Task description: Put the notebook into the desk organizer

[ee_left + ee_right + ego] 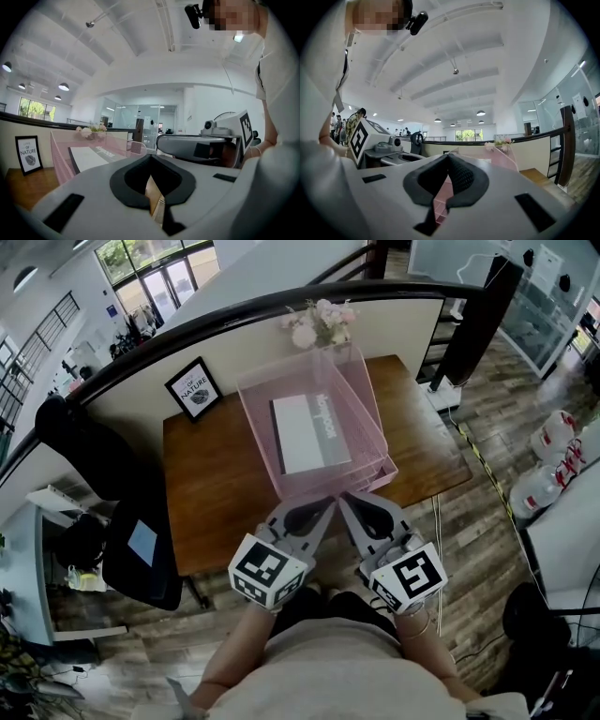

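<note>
The notebook [305, 432] is lying flat inside the pink wire desk organizer [328, 486], grey cover up with a dark strip along its right edge. There's print on that strip, but it's too small for me to read. The organizer sits toward the back middle of the wooden desk [216, 493], with its open front facing the person.

Both grippers are parked side by side at the near edge of the desk, just in front of the organizer's front lip, and neither one touches the notebook. The left gripper [328, 502] has its jaws pressed together with nothing between them; through the little gap under the pads you only see desk wood. Same deal with the right gripper [346, 499]: jaws fully together and empty, with only the pink mesh showing behind them. The two tips angle in toward each other, nearly meeting, and the marker cubes sit back by the person's hands.

Around that, a bunch of pale flowers [321, 322] stands right behind the organizer against the low partition. A black-framed print [194, 388] leans at the back left corner of the desk. A black office chair [141, 549] is off to the left of the desk.
</note>
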Tool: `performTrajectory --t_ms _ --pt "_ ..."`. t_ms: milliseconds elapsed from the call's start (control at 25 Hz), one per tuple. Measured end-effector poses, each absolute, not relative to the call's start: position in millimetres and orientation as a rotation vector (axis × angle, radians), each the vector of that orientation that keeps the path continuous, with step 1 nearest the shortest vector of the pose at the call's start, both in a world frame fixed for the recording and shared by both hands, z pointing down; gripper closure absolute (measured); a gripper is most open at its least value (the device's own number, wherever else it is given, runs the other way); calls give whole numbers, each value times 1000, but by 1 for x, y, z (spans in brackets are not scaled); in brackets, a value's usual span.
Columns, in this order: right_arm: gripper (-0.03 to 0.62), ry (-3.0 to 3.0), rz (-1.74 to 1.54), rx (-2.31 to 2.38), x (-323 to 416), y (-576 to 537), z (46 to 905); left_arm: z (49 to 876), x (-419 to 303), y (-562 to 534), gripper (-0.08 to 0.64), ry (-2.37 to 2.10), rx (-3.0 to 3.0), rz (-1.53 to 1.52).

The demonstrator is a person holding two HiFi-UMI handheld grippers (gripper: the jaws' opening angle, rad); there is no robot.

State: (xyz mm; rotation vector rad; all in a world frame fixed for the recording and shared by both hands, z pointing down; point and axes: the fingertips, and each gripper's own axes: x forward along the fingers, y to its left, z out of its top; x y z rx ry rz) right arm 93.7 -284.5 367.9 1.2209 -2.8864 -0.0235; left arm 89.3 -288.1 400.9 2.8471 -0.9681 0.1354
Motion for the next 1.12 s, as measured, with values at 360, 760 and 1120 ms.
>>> performTrajectory --t_ms 360,760,1120 --pt "581 -2821 52 1218 99 -288 395 424 83 -296 548 -1011 2740 233" --pt "581 -2823 56 1190 94 -289 400 432 84 -295 548 -995 2737 283" --pt "581 -2825 118 1196 95 -290 405 431 87 -293 548 -981 2742 277"
